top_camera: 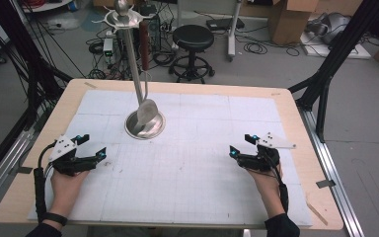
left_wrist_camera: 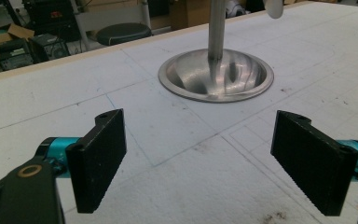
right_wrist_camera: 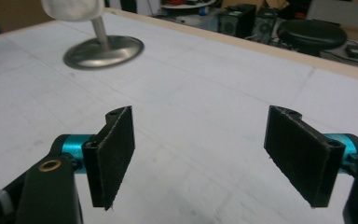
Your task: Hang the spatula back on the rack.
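Stand base (top_camera: 145, 124) ahead of left tool (top_camera: 93, 147), well apart

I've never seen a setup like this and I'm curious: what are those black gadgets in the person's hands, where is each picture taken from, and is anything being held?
A person sits at a table covered by a white mat, with a hand-held two-jaw gripper in each hand. The high view looks down from above the person: the left gripper shows at the left, the right gripper at the right. The other two pictures come from small cameras riding on the grippers, each looking out between its own two black jaws.

On the mat stands a metal stand: a round dish-like base with a tall pole rising to a ring of hooks. A ladle hangs from it, its bowl low over the base.

Both grippers are open, holding nothing.
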Tool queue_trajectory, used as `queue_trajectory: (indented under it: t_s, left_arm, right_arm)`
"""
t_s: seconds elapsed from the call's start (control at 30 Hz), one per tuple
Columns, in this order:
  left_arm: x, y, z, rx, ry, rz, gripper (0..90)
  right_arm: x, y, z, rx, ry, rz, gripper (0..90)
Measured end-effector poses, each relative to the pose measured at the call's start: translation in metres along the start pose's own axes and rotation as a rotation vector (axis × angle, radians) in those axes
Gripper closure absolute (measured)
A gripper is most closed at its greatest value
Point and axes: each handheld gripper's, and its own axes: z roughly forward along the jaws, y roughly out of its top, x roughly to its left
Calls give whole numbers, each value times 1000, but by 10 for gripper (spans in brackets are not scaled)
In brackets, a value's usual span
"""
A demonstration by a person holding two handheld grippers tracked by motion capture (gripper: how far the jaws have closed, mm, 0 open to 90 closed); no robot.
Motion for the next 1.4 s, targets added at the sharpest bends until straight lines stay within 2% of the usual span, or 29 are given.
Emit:
queue_trajectory:
  t_s: [0.1, 0.2, 0.27, 0.3, 0.37, 0.73, 1.07, 1.27, 1.4]
  left_arm:
    - [0, 0, 0, -1, -2, 1, 186]
    - [0, 0, 0, -2, -3, -6, 186]
    - [0, 0, 0, -2, -4, -5, 186]
    - [0, 0, 0, -2, -4, -3, 186]
    - [0, 0, 0, -2, -4, -2, 186]
    - [-1, 0, 0, -2, -6, 6, 186]
    - [-2, 0, 0, -1, -7, 12, 186]
    - [-2, 0, 0, 1, -8, 18, 186]
    - [-2, 0, 0, 2, -6, 18, 186]
  right_arm:
    - [-5, -14, -4, 3, -29, 44, 223]
    - [-14, -27, -6, 22, -73, 65, 223]
    - [-18, -34, -7, 33, -79, 89, 223]
    - [-20, -35, -8, 20, -76, 106, 222]
    - [-20, -35, -8, 20, -76, 108, 222]
    - [-16, -34, -2, 73, -70, 44, 227]
    - [-15, -34, -1, 86, -70, 43, 238]
    - [-12, -33, 2, 107, -74, 18, 242]
    - [-12, -33, 2, 108, -74, 19, 242]
